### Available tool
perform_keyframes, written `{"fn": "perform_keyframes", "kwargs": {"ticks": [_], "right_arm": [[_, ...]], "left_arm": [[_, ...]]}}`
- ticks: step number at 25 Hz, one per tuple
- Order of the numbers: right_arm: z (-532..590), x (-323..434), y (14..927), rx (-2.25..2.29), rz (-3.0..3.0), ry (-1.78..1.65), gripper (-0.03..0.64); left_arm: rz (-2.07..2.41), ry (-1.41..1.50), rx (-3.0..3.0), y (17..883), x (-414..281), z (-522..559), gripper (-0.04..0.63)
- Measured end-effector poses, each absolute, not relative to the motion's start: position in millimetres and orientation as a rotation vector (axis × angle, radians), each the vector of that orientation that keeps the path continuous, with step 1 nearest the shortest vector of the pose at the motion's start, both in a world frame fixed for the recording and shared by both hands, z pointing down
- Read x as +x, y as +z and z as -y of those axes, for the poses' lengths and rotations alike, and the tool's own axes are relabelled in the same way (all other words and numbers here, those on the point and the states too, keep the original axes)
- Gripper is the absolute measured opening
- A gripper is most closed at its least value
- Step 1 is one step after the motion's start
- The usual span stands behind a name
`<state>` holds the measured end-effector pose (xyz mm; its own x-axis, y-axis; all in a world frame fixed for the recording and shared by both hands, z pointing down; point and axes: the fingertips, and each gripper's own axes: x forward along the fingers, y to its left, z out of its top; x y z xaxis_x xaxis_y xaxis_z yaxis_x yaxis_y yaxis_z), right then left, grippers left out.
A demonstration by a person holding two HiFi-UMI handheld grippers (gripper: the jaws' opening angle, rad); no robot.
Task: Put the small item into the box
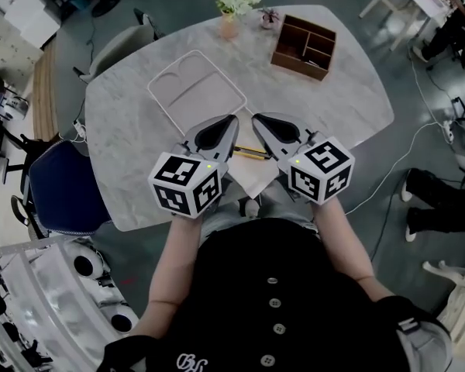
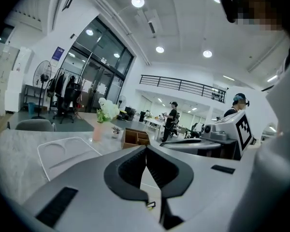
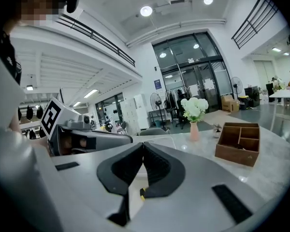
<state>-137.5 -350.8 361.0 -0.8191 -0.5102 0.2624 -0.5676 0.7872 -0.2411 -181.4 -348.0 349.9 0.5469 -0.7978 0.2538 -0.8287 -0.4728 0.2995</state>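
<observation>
A thin yellow-and-black item [image 1: 252,153] lies on a white sheet [image 1: 256,173] near the table's front edge, between the two grippers and partly hidden by them. A sliver of it shows under the jaws in the left gripper view [image 2: 150,205] and the right gripper view [image 3: 142,193]. My left gripper [image 1: 231,119] [image 2: 146,150] is shut with nothing between its jaws. My right gripper [image 1: 256,118] [image 3: 143,145] is shut and empty too, its tip close beside the left one. The brown wooden box [image 1: 304,46] [image 2: 135,137] [image 3: 239,141] with open compartments stands at the far right of the table.
A white tray [image 1: 195,90] [image 2: 67,151] lies on the marble table [image 1: 124,130] just beyond the left gripper. A vase of white flowers [image 1: 234,2] and a tiny potted plant [image 1: 270,17] stand at the far edge. A blue chair [image 1: 58,188] stands left of the table.
</observation>
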Motion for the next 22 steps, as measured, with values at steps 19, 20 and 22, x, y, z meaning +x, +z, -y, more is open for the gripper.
{"fn": "perform_keyframes", "kwargs": {"ticks": [19, 20, 22], "right_arm": [[325.1, -160.9, 386.5, 0.729, 2.766, 0.477, 0.006], [324.3, -161.2, 389.1, 0.728, 2.757, 0.472, 0.005], [322.4, -161.4, 393.3, 0.725, 2.74, 0.47, 0.006]], "left_arm": [[1.388, 0.197, 2.355, 370.8, -205.1, 331.2, 0.018], [1.38, 0.214, 2.353, 373.5, -204.8, 329.7, 0.018], [1.355, 0.254, 2.347, 380.2, -203.8, 326.0, 0.018]]}}
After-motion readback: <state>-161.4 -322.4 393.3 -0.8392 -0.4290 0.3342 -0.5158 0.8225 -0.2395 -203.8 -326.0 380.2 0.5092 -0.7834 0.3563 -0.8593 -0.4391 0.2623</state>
